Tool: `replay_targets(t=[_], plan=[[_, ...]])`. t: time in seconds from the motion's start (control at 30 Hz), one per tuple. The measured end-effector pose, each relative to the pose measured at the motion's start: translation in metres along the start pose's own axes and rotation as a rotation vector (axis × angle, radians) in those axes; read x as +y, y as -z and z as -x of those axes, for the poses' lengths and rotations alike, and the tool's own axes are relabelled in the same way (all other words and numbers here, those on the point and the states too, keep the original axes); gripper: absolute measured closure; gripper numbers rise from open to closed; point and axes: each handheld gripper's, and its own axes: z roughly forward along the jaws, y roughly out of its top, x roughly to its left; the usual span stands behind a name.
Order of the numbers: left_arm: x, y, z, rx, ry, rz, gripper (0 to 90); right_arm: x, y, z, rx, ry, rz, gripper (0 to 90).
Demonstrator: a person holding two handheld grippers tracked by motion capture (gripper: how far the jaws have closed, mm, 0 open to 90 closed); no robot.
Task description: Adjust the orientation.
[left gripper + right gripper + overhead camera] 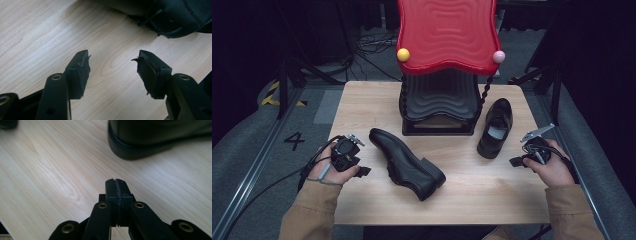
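Note:
Two black leather shoes lie on the wooden table (pixel 472 200). One shoe (pixel 404 162) lies on its side left of centre; the other shoe (pixel 495 127) stands upright at the right. My left gripper (pixel 362 171) rests at the table's left edge, just left of the lying shoe. In the left gripper view its jaws stand open over bare wood (pixel 112 62), with that shoe (pixel 175 17) beyond them. My right gripper (pixel 514 161) sits near the right edge, below the upright shoe. In the right gripper view its jaws (pixel 116 183) are shut with nothing between them, the shoe's heel (pixel 140 147) ahead.
A black wavy rack (pixel 439 102) with a red wavy top (pixel 447 32), a yellow ball (pixel 403 54) and a pink ball (pixel 498 56) stands at the table's back centre. Cables lie on the floor behind it. Bare wood lies between the shoes and along the front edge.

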Motion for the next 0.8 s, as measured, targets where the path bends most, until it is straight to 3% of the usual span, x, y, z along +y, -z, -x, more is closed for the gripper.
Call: replay_targets(t=[0.17,0.4,0.8], plan=[[0.0,0.002,0.002,0.002,-0.005,0.003,42.8,0.014,-0.003,-0.018,0.038,0.066,0.017,90.0],[-0.006,0.005,0.003,0.009,0.003,0.017,42.0,0.032,-0.007,-0.032,0.073,0.12,0.026,90.0],[-0.009,0.007,0.005,0.015,0.006,0.026,37.8,0.084,-0.02,-0.081,0.186,0.275,0.056,90.0]])
